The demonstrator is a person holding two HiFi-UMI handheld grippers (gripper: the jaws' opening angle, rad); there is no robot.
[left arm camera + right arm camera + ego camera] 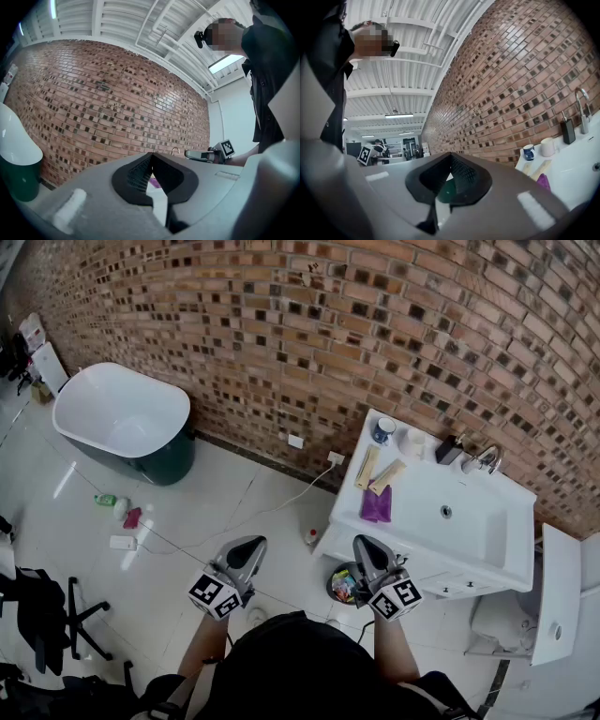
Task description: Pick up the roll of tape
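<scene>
**Grey jaws shut on both sides, tape not reached yet**

Grey plastic jaws on the left gripper [251,542] and the right gripper [361,542] are both pinched tip to tip, with nothing between them. Both point level at the brick wall [375,324].

The right one hangs just off the near left corner of the washbasin [487,563]. The left one is well off to the washbasin's left, over floor tiles.

On the washbasin's left side lies a purple cloth [376,504]. On its back ledge are a blue cup [383,430] and, beside it, a white round thing [412,441].

Honestly I can't tell if that's the roll of tape or just a mug, and nothing else looks likelier.

So I'd say this is the very start, before the reach. Next up, the right gripper needs to spread its jaws and head for that back ledge.
</scene>
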